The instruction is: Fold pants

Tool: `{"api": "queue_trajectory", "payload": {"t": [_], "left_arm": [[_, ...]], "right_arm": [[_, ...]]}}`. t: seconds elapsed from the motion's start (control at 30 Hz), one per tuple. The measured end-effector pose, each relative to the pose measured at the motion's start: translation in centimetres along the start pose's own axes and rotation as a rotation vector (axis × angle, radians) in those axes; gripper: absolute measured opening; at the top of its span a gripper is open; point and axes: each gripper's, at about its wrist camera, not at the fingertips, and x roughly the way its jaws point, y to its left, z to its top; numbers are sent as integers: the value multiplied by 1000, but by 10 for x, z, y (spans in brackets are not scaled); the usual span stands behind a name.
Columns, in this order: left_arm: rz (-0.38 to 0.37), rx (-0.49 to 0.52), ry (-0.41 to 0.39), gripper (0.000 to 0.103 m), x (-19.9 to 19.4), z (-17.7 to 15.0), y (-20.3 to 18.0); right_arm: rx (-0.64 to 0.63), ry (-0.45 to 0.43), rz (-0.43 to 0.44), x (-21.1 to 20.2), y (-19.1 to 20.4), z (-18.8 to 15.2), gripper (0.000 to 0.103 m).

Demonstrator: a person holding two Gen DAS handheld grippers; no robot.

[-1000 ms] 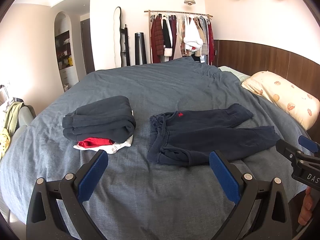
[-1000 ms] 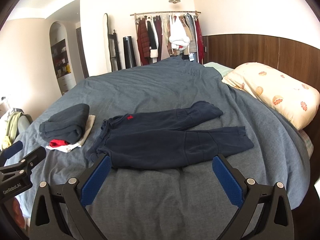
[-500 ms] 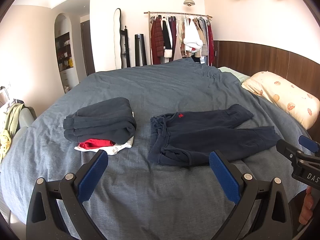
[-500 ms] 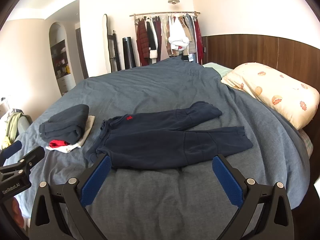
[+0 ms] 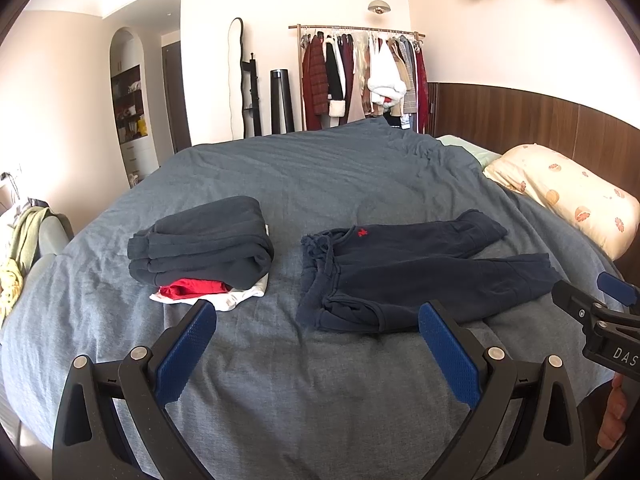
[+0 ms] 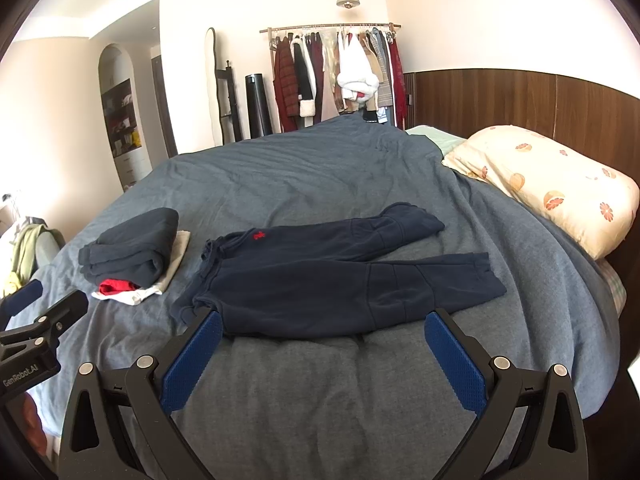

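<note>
A bed is covered by a blue-grey duvet (image 5: 328, 176), with a floral pillow (image 6: 552, 184) against a wooden headboard and a clothes rail (image 5: 360, 76) seen beyond. The navy pants (image 6: 320, 276) are laid flat mid-bed, legs toward the pillow, beside a folded stack (image 5: 200, 248). The left gripper (image 5: 316, 340) and right gripper (image 6: 320, 344) are held wide open above the duvet; nothing is gripped.

We read "GenRobot.AI" on the left gripper (image 6: 30, 372). The right gripper (image 5: 618, 354) shows us only "DAS", cut off at the frame's edge.
</note>
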Motion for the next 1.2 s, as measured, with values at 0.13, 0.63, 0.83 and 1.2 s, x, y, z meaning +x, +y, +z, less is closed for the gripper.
{"api": "queue_trajectory", "payload": {"t": [0.13, 0.63, 0.83, 1.2], "left_arm": [[0, 1, 0, 103, -1, -1, 0], [-12, -19, 58, 103, 30, -12, 7], [-4, -22, 103, 101, 58, -18, 8], [-5, -42, 215, 92, 126, -24, 6]], "right_arm": [[-1, 2, 0, 0, 0, 0, 103], [-16, 71, -4, 29, 5, -9, 103], [-12, 114, -14, 54, 4, -16, 102], [57, 178, -11, 110, -8, -23, 95]]}}
